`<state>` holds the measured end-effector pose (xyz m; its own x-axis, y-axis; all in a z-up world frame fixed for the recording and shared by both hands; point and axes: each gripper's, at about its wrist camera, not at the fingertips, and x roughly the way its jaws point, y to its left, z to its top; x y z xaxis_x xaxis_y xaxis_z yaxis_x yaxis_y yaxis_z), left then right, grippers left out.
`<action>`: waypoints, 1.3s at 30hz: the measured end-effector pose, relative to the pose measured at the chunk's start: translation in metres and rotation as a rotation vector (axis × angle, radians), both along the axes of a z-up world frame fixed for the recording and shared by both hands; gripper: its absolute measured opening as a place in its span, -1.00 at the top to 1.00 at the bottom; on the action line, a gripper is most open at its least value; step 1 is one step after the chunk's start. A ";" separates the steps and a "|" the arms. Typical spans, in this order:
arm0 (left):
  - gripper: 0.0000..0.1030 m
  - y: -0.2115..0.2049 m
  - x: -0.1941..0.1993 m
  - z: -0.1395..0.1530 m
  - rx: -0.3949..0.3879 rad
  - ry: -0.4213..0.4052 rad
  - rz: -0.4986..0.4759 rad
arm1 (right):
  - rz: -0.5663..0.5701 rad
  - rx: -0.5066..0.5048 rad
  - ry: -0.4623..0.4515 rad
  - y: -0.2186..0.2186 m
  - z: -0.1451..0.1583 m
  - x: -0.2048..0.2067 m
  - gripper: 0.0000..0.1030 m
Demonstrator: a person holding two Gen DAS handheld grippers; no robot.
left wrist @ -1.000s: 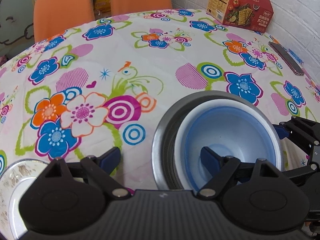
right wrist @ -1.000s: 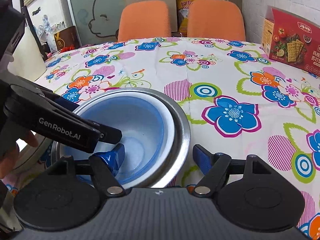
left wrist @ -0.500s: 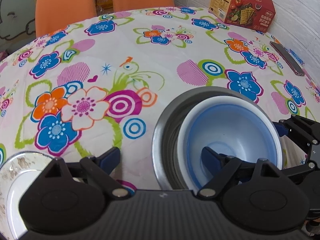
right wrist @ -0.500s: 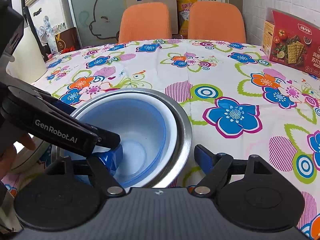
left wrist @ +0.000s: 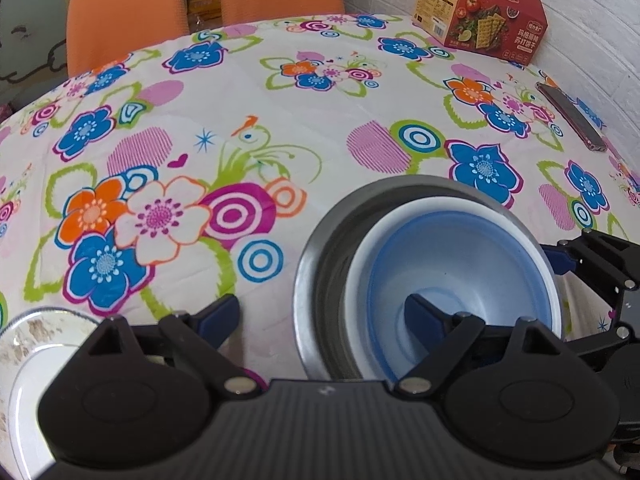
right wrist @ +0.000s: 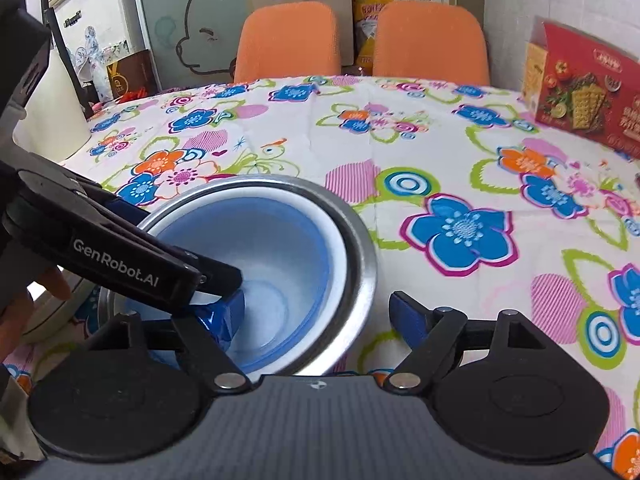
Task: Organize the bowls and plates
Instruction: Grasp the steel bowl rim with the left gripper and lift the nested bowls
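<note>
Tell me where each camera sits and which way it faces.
Left wrist: on the left claw, looking forward across the floral table; its fingers straddle the near wall of the steel bowl, and the right claw shows at the right edge.
Right wrist: on the right claw, facing the orange chairs; the left claw and a hand show at left.
Shared: blue bowl nested in the steel bowl, cracker box.
</note>
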<state>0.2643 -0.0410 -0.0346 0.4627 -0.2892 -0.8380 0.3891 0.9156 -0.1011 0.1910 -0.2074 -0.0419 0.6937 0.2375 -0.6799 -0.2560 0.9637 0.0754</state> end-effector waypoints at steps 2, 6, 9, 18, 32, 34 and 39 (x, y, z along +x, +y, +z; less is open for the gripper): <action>-0.68 0.000 0.000 0.000 0.002 -0.002 -0.002 | 0.004 -0.001 -0.001 0.000 0.000 0.001 -0.32; -0.69 -0.001 0.000 0.000 0.002 -0.003 -0.004 | 0.007 0.014 -0.024 -0.002 -0.003 -0.002 -0.36; -0.70 0.000 0.000 0.000 -0.002 -0.006 -0.001 | 0.013 0.009 -0.020 -0.001 -0.002 -0.001 -0.38; -0.70 0.002 -0.002 0.000 -0.009 -0.016 0.008 | 0.011 -0.003 -0.011 0.001 -0.002 0.000 -0.40; -0.44 0.001 -0.011 0.003 -0.021 -0.044 -0.005 | 0.026 0.049 -0.043 -0.003 -0.003 -0.011 -0.22; 0.14 0.000 -0.015 0.006 -0.066 -0.030 -0.051 | 0.033 0.058 -0.041 -0.004 -0.002 -0.010 -0.15; 0.17 -0.004 -0.014 0.006 -0.077 -0.027 -0.019 | 0.045 0.054 -0.027 0.006 0.001 -0.011 -0.03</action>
<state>0.2500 -0.0445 -0.0282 0.4787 -0.3610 -0.8003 0.4096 0.8981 -0.1601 0.1803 -0.2011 -0.0412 0.6995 0.3047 -0.6464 -0.3020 0.9458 0.1191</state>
